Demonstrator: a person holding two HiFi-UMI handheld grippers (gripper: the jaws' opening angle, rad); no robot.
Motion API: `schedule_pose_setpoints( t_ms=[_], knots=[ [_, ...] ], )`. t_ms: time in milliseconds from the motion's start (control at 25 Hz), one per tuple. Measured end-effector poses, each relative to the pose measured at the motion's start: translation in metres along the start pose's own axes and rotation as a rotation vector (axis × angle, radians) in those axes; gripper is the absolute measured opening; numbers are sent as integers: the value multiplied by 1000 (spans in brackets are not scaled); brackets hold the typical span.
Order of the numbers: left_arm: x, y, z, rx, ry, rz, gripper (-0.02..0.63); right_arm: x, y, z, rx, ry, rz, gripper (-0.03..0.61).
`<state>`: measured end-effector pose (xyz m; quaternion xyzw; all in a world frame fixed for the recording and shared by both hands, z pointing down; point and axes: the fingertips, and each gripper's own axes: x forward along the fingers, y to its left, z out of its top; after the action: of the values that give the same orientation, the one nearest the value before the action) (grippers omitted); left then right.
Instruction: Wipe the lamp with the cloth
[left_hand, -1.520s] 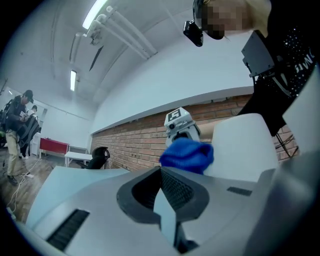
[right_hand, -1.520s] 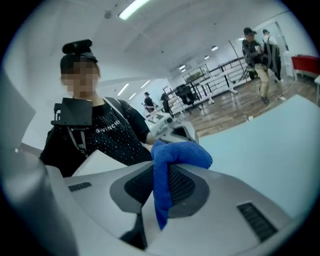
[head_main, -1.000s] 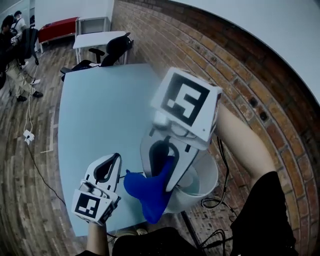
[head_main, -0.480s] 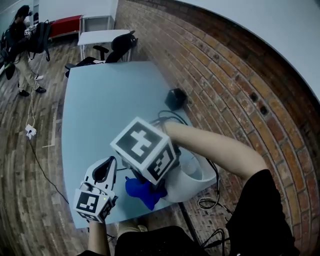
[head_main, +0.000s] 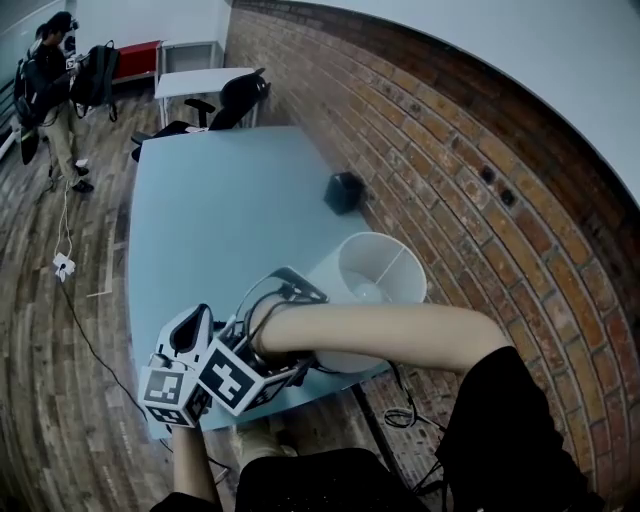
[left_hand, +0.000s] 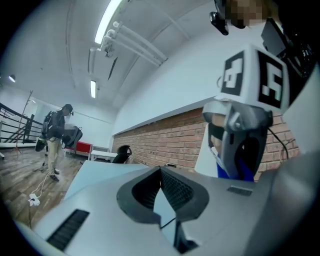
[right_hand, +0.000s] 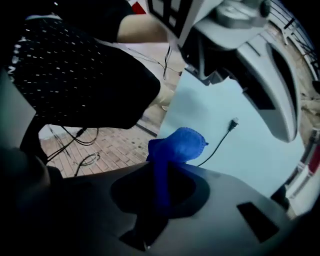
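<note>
The lamp's white shade (head_main: 368, 283) stands at the table's near right, its open end facing up. My right forearm crosses in front of it, and the right gripper's marker cube (head_main: 233, 377) sits low beside my left gripper (head_main: 193, 325). In the right gripper view, the right gripper (right_hand: 162, 169) is shut on the blue cloth (right_hand: 176, 145), which sticks out past the tips above the table's near edge. The left gripper (left_hand: 160, 172) is shut with nothing in it, and its view shows the right gripper (left_hand: 239, 165) with the cloth (left_hand: 234, 168) before the shade (left_hand: 206, 152).
The light blue table (head_main: 210, 215) runs along a brick wall (head_main: 440, 130). A small black object (head_main: 345, 191) sits near the wall. A power plug (right_hand: 233, 123) with its cord lies on the tabletop. Cables trail on the floor (right_hand: 85, 145). A person (head_main: 55, 80) stands far off.
My right gripper has swung down and left from the lamp shade, carrying the cloth, and now sits beside the left gripper. The shade is uncovered. The left gripper has hardly moved.
</note>
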<state>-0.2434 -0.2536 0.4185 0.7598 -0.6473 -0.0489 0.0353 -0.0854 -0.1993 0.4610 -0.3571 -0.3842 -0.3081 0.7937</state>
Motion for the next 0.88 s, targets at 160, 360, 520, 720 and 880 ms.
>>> schedule_pose_setpoints(
  t_ms=[160, 360, 520, 720, 880],
  knots=[
    [-15, 11, -15, 5, 27, 43, 9, 15, -22, 43, 134, -29, -303, 61],
    [-24, -8, -25, 18, 36, 18, 9, 10, -36, 78, 677, -618, -688, 61],
    [-24, -27, -38, 50, 55, 6, 9, 43, -28, 49, 1028, -786, -932, 61],
    [-26, -45, -49, 56, 78, -10, 9, 80, -18, 3, 1396, -829, -1144, 61],
    [-29, -56, -45, 71, 76, -31, 9, 89, -18, -47, 1566, -742, -1328, 61]
  ],
)
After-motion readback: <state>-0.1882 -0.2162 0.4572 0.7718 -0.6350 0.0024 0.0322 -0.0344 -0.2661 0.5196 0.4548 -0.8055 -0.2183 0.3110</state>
